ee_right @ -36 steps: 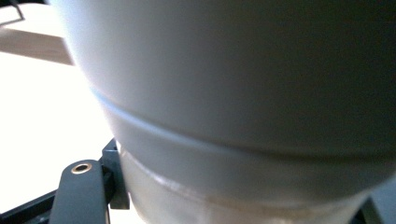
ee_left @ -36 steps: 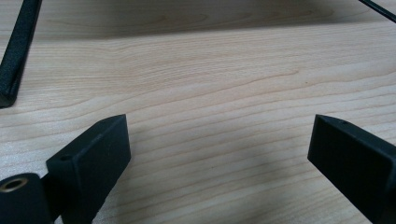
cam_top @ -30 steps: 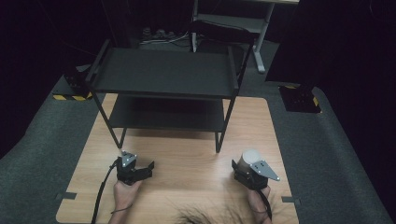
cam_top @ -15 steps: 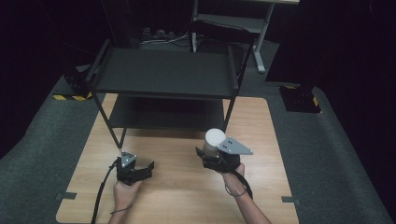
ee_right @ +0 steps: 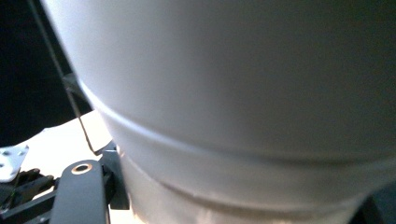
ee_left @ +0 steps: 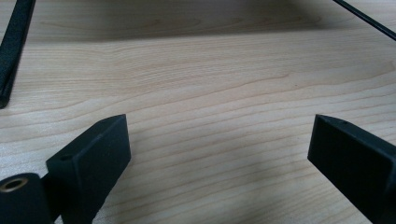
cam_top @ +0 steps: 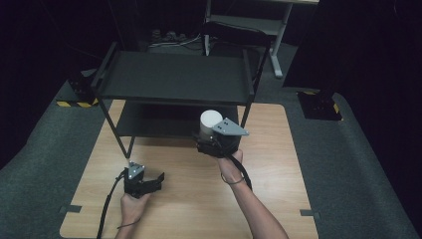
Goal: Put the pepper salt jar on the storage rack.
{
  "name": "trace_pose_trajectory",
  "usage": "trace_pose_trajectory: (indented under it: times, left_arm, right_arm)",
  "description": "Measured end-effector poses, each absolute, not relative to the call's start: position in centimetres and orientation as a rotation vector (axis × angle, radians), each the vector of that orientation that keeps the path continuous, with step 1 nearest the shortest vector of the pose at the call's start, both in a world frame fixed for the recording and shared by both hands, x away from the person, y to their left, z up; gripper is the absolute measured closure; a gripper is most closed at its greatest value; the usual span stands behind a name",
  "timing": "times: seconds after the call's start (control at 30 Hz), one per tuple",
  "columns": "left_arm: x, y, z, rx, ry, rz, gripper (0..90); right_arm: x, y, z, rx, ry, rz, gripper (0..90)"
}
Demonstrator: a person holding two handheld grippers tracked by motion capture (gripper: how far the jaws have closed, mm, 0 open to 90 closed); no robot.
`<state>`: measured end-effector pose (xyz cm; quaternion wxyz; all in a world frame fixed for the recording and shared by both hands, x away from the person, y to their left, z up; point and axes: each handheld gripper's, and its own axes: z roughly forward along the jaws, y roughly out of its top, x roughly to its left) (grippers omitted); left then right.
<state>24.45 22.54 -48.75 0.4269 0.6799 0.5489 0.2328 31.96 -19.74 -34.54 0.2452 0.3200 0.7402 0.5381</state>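
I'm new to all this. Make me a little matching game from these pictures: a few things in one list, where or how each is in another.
Things:
1. white cup
2. left gripper
3. black shelf rack
4. right gripper

States:
A. stands at the table's far end
B. jaws wide apart, nothing between
C. held up off the table
D. clamped on something white

Pairs: 1-C, 2-B, 3-A, 4-D

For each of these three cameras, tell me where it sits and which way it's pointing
High view: above the person's side, looking forward and down at the table and black shelf; both forearms, left gripper, right gripper.
Left gripper view: on the left gripper, facing bare tabletop; open jaws.
Right gripper view: on the right gripper, against the white cup.
Shared: the cup appears in the high and right gripper views.
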Motion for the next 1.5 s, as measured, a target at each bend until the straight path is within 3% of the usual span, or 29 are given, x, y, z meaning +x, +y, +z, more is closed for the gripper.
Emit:
trace_pose_trajectory:
  times: [0.83,1.5]
  left_arm:
    - [24.1,22.6,-48.9,1.678,1.367,0.593,6.0]
    - [24.3,22.4,-48.8,1.693,1.371,0.595,6.1]
  right_arm:
    - [34.9,-17.4,-34.6,0.953,1.989,1.391,29.4]
    - [37.0,-16.1,-36.8,0.963,1.872,1.457,28.9]
